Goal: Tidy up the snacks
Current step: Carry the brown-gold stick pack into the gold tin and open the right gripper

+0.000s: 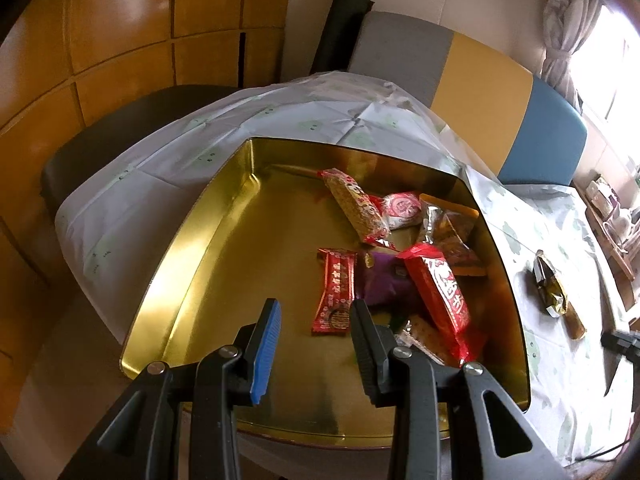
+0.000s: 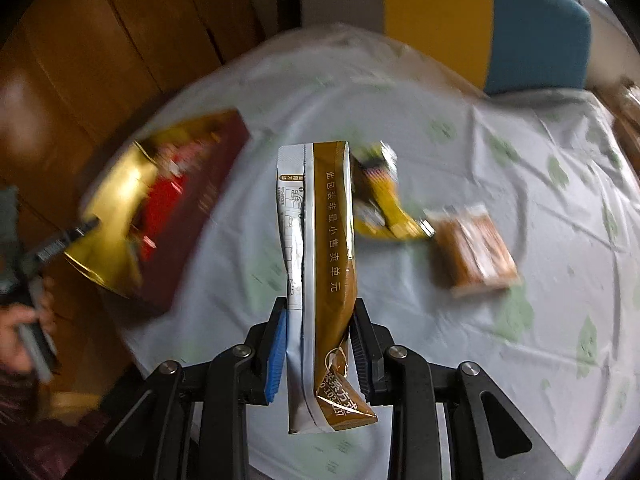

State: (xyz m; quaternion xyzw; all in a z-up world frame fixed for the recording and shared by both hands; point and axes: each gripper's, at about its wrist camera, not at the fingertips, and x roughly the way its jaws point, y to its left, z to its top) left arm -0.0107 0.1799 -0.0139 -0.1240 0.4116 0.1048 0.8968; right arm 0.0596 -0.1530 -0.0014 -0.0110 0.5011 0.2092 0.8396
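The right gripper [image 2: 320, 344] has its jaws closed on a long brown-and-white stick sachet [image 2: 320, 264], gripped near its lower end; the sachet's long axis runs straight out along the jaws, and its free end stands clear above the bench [image 2: 500, 360], which is covered with a pale leaf-print cloth. The destination, judged from the task, is the gold tin [image 2: 116, 208], which lies to the left of the held sachet in the right wrist view, well apart from it and near the bench edge. Two loose snacks lie on the cloth beyond the sachet: a yellow-and-black packet [image 2: 384, 204] and, just beside it to the right, a brown wrapped bar [image 2: 480, 252]. The left gripper [image 1: 316, 320] hangs over the near part of the tin [image 1: 192, 272] with its jaws partly open and nothing between them; the red wrapped candy [image 1: 335, 292] seen in the gap lies on the tin floor below. Other red, purple and clear-wrapped snacks crowd the tin's right half; its left half is bare. The coming move is likely a leftward carry of the sachet over the tin wall, then release. The right hand holds the item; the left is nearer the tin.
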